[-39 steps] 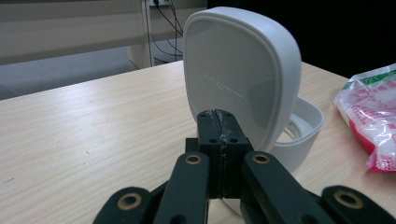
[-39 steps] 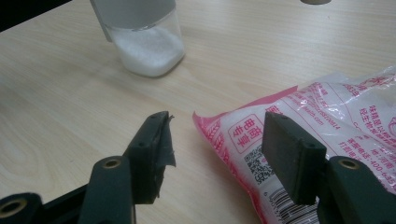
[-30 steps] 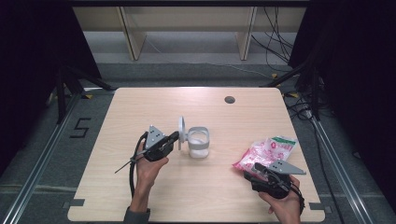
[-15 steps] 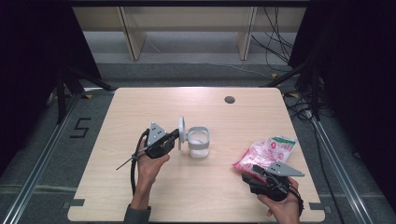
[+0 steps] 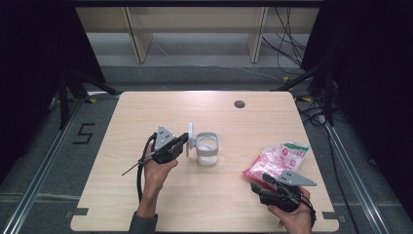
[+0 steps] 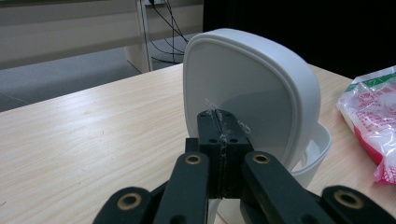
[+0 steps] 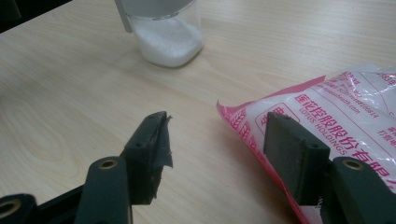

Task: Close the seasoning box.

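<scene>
A clear jar [image 5: 207,148] holding white grains [image 7: 168,42] stands mid-table, and its white lid [image 5: 191,139] is flipped upright on the left side. My left gripper [image 5: 185,141] is shut, with its tips [image 6: 223,121] against the lower face of the lid [image 6: 252,79]; whether they pinch a tab I cannot tell. A pink and white bag [image 5: 277,158] lies at the right. My right gripper [image 5: 258,183] is open at the bag's near corner: one jaw hovers over the bag [image 7: 336,112], the other over bare wood, around the gripper's midpoint [image 7: 217,135].
The wooden table [image 5: 146,209] has a small round dark hole [image 5: 239,104] near its far edge. Shelving and loose cables sit on the floor beyond the table. Metal rails run along both sides.
</scene>
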Action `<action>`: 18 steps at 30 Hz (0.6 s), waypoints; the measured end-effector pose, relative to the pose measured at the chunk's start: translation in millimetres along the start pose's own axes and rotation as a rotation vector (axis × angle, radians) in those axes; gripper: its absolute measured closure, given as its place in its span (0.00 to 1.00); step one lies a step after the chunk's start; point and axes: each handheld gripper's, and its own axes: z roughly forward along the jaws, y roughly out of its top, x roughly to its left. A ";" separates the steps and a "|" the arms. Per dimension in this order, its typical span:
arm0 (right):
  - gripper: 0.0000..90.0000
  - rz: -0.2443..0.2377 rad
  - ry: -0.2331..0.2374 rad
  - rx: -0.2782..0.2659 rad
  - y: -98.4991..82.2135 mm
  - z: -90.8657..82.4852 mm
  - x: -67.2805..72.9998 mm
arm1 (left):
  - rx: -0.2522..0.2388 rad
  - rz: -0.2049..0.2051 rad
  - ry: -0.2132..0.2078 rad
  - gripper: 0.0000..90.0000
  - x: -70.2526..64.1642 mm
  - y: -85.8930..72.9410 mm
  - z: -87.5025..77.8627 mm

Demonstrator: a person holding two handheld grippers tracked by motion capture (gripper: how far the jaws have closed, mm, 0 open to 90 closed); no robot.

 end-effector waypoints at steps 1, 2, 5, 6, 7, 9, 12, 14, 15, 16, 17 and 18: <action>0.46 0.001 0.000 -0.007 -0.3 0.5 0.2 | 0.000 -0.002 0.001 0.99 -0.6 0.4 0.3; 0.46 0.001 0.001 0.001 -0.1 -0.1 0.1 | 0.002 0.009 -0.003 0.99 -0.3 1.1 0.5; 0.46 0.004 0.004 0.000 -0.3 -0.3 0.5 | -0.007 -0.008 -0.007 0.99 -2.2 2.6 1.1; 0.46 0.016 0.007 0.004 -0.4 0.6 1.3 | -0.004 0.008 -0.006 0.99 -2.4 3.9 0.5; 0.46 0.013 0.009 0.004 -0.4 0.7 1.3 | -0.005 0.007 -0.007 0.99 -3.0 4.4 0.7; 0.46 0.004 0.004 -0.001 -0.2 -0.1 1.1 | -0.002 0.009 -0.010 0.99 -5.0 5.1 1.1; 0.46 0.023 0.016 0.003 -0.5 -0.6 2.7 | -0.003 0.024 -0.030 0.99 -11.8 5.3 2.9; 0.46 0.041 0.018 0.010 -0.8 -1.0 3.7 | -0.006 0.028 -0.043 0.99 -15.5 5.4 4.6; 0.46 0.042 0.018 0.010 -0.8 -1.1 3.8 | -0.006 0.028 -0.044 0.99 -17.7 5.9 4.6; 0.46 0.039 0.017 0.008 -0.8 -1.2 3.8 | -0.009 0.030 -0.048 0.99 -18.3 6.1 4.4; 0.46 0.039 0.018 0.007 -0.7 -1.2 3.9 | -0.007 0.033 -0.048 0.99 -18.8 7.0 3.1; 0.46 0.038 0.018 0.007 -0.7 -1.3 3.8 | -0.014 0.031 -0.052 0.98 -18.6 7.1 2.8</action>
